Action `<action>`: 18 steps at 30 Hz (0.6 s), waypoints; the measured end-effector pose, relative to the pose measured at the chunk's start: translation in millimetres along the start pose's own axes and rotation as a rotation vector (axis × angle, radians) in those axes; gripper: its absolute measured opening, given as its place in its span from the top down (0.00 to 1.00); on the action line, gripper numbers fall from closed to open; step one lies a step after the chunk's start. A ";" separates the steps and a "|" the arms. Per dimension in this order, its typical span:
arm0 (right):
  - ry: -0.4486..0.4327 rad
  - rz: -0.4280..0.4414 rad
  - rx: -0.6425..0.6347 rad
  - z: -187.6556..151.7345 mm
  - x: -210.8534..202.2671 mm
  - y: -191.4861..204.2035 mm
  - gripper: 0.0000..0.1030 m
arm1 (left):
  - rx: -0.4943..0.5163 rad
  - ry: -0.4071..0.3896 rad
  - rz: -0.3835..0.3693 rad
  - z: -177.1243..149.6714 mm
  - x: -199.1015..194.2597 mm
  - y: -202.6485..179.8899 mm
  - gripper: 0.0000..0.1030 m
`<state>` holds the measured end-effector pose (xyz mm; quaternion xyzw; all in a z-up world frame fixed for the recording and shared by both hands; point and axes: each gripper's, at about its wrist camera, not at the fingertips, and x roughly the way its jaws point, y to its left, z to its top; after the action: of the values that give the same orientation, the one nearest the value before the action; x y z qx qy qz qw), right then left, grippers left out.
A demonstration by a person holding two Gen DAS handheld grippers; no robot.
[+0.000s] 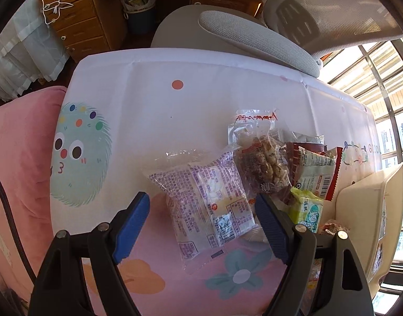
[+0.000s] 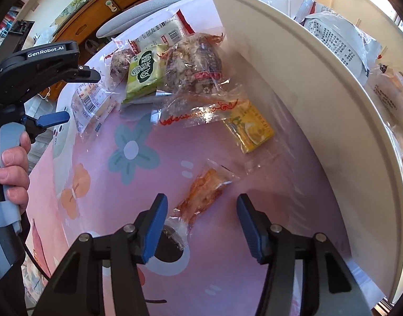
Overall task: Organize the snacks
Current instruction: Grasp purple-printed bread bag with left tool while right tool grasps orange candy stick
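Your left gripper (image 1: 202,222) gapes around the purple-printed packet (image 1: 209,205) on the table (image 1: 148,100). Only your right view shows the orange snack (image 2: 204,194) between that open right gripper (image 2: 200,226), the white bin (image 2: 319,105), and "GenRobot.AI" lettering.

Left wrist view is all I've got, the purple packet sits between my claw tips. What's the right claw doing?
Observer: The right claw is open over an orange snack packet lying flat on the pink cloth.
Operator: Anything already in the white bin?
Observer: Yes, a grey printed bag and a clear-wrapped orange snack lie inside the bin.
Operator: Anything hidden behind the pile?
Observer: A yellow packet lies beside the bin wall, partly under a clear nut bag.
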<state>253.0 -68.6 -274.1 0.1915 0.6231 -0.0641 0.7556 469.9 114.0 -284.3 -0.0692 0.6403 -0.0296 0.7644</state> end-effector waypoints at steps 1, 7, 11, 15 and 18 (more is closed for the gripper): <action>0.005 -0.005 -0.007 0.5 0.9 1.6 0.53 | -0.004 0.005 0.001 2.2 2.7 2.3 0.21; 0.015 -0.067 -0.042 3.1 4.6 12.1 0.66 | -0.030 0.028 -0.015 6.9 13.6 6.3 0.25; 0.018 -0.095 -0.056 5.3 5.8 13.0 0.79 | -0.050 0.051 -0.018 6.6 20.8 9.0 0.36; 0.027 -0.092 -0.069 7.2 6.9 13.8 0.80 | -0.055 0.044 -0.012 5.7 21.2 7.9 0.39; 0.031 -0.087 -0.075 6.6 5.2 11.3 0.81 | -0.039 0.047 -0.011 3.5 18.7 5.5 0.45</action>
<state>263.9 -59.9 -275.8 0.1367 0.6445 -0.0708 0.7489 476.5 117.2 -302.7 -0.0869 0.6580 -0.0229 0.7476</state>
